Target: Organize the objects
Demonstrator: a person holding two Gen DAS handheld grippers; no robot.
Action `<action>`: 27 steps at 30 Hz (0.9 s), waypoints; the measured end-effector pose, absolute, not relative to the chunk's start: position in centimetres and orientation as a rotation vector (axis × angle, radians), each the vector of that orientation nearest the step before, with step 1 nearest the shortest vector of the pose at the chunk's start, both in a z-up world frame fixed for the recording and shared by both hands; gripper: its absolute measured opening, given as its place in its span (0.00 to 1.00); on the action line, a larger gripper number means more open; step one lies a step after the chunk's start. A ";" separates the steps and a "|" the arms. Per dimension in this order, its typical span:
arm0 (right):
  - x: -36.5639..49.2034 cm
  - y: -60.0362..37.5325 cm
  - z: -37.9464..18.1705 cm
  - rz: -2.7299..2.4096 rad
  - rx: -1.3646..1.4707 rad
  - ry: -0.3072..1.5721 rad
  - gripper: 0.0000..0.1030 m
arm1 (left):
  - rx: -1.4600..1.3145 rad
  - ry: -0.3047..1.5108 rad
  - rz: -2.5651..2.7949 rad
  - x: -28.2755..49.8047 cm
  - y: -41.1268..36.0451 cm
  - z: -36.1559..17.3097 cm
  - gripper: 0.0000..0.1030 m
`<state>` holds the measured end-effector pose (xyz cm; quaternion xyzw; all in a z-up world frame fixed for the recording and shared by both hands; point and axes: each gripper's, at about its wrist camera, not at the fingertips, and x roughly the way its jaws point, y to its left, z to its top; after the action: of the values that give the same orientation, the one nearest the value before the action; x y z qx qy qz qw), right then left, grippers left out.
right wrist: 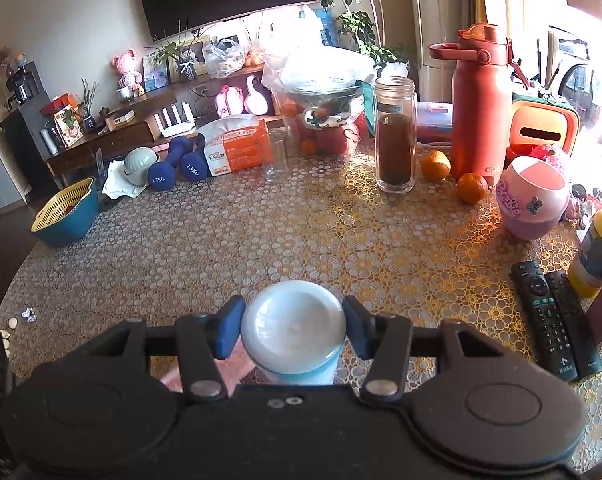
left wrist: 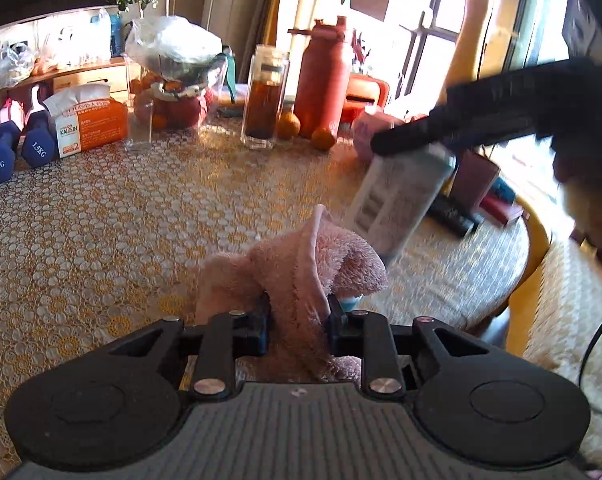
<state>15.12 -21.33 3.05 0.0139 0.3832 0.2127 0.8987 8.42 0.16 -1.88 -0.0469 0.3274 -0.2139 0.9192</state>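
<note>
My left gripper (left wrist: 297, 320) is shut on a fluffy pink cloth (left wrist: 301, 268) that bunches up over the fingers, just above the patterned tablecloth (left wrist: 101, 240). My right gripper (right wrist: 293, 328) is shut on a white and light blue bottle (right wrist: 295, 332), seen top-on with its cap toward the camera. In the left wrist view the same bottle (left wrist: 401, 196) hangs tilted in the air under the right gripper's black finger (left wrist: 441, 128), just right of and above the cloth. A bit of pink cloth (right wrist: 205, 372) shows below the right gripper.
At the table's back stand a red flask (right wrist: 479, 108), a glass jar of brown liquid (right wrist: 395, 136), oranges (right wrist: 471, 188), an empty glass (right wrist: 277, 156), a tissue pack (right wrist: 237, 144), blue dumbbells (right wrist: 177, 164) and a pink bin (right wrist: 535, 196). Two remotes (right wrist: 553, 320) and a yellow-capped bottle (right wrist: 597, 252) lie right.
</note>
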 end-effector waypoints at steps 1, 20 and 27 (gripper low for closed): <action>15.2 -21.4 3.0 0.441 0.034 0.795 0.51 | -0.137 0.655 -0.454 8.5 0.6 -0.9 0.25; 15.5 -22.5 2.7 0.422 0.098 0.799 0.51 | -0.677 0.793 -0.627 14.5 1.2 -4.2 0.24; 15.6 -22.6 2.7 0.426 0.101 0.798 0.51 | -0.554 0.894 -0.548 15.8 0.8 -7.2 0.24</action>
<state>15.65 -22.60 2.68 0.0487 0.3855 0.2058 0.8981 15.82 0.82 -7.20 -0.2611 0.4213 -0.2580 0.8293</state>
